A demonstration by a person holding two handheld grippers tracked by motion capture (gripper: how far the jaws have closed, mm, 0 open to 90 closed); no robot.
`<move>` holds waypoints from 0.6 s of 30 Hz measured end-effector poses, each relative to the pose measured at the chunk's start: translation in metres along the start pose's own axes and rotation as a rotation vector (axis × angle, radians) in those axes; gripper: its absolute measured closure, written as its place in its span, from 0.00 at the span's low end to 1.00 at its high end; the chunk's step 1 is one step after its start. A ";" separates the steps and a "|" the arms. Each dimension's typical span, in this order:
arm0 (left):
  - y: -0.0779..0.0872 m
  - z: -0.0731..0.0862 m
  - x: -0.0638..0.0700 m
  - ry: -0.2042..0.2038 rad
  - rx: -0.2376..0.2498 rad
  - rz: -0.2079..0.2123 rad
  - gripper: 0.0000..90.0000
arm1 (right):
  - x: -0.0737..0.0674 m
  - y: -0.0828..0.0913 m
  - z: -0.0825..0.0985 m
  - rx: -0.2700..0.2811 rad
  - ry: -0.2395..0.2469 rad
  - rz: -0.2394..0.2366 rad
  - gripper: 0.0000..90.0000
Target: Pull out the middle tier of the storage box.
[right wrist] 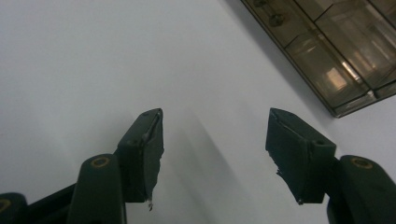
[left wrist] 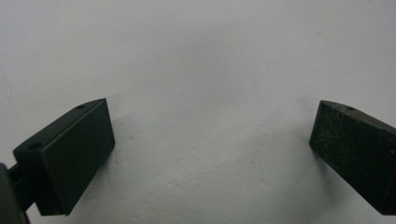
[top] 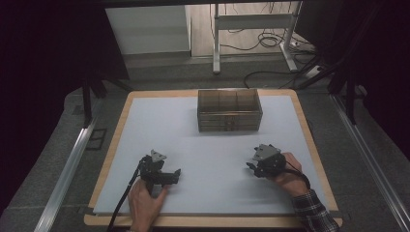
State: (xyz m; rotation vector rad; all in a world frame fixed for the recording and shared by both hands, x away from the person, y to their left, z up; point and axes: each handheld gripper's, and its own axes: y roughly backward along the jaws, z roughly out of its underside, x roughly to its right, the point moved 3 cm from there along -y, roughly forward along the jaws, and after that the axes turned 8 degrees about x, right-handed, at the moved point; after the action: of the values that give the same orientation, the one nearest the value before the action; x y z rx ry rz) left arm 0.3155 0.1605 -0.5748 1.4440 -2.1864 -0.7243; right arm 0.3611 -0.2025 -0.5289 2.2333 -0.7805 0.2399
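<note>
A smoky clear compartment box sits at the far middle of the white table. Nearer the person than the box, the left gripper and right gripper rest well apart, each with jaws spread wide and holding nothing.

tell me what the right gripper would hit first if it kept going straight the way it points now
Probably nothing at once: the right gripper, jaws open, looks along bare white table surface. The clear compartment box sits ahead but off to one side of that line, so it may pass beside it, though depth is hard to judge.
</note>
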 end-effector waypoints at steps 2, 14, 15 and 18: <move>0.000 0.000 0.000 0.000 0.000 0.000 0.00 | 0.000 -0.001 -0.001 0.000 0.014 0.008 0.42; 0.000 0.000 0.000 0.000 0.000 0.000 0.00 | 0.000 -0.013 -0.009 0.006 0.099 0.065 0.47; 0.000 0.000 0.000 0.000 0.000 0.000 0.00 | 0.001 -0.013 -0.010 0.004 0.108 0.069 0.47; 0.000 0.000 0.000 0.000 0.000 0.000 0.00 | 0.000 -0.016 -0.012 0.011 0.118 0.081 0.47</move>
State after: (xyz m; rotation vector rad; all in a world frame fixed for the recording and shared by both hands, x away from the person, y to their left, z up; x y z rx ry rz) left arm 0.3155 0.1605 -0.5748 1.4438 -2.1867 -0.7245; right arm 0.3718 -0.1855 -0.5297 2.1788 -0.8080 0.4127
